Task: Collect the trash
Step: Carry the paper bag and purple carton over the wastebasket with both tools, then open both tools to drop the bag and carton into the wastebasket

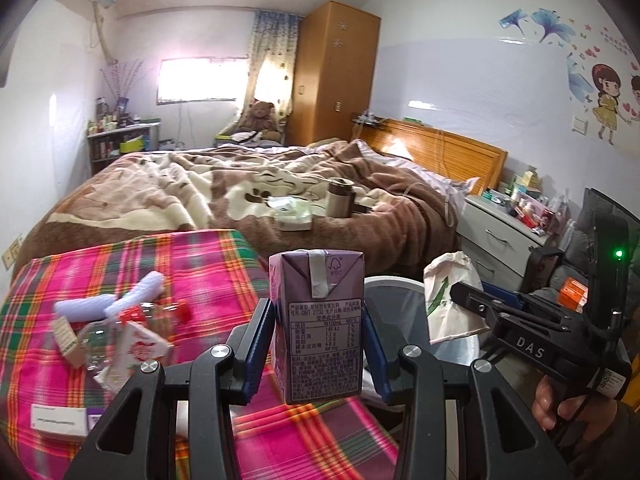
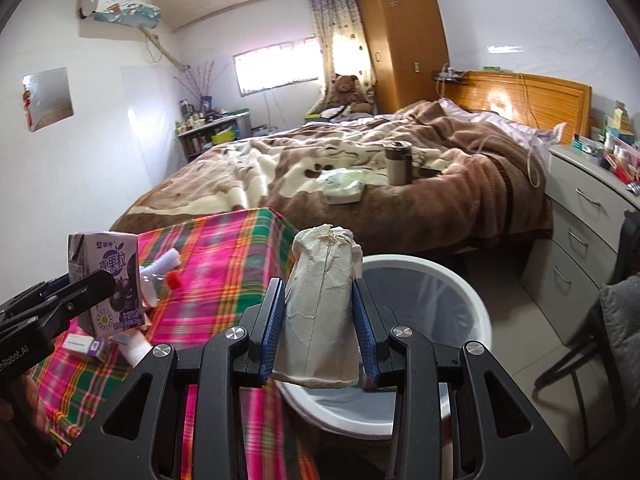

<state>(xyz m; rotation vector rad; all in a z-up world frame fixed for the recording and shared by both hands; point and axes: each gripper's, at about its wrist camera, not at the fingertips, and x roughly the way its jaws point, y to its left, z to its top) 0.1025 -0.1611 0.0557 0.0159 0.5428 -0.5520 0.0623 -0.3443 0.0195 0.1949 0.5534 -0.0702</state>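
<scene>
Left gripper (image 1: 318, 344) clamped on purple milk carton (image 1: 318, 320), above the plaid cloth (image 1: 192, 264) just beside the white bin (image 2: 460, 280); right gripper (image 2: 318, 332) clamped on crumpled paper cup (image 2: 320, 312), over the bin's near rim. Risk: released too early, carton misses the bin; cup could catch the rim.

Left gripper (image 1: 318, 344) with black angular linkage arms, round silver pivot screws, blue ribbed finger pads (image 1: 255, 354), right gripper (image 2: 319, 334) of matching build, white "DAS" lettering and green light on its body, dark sleeve behind its handle
</scene>
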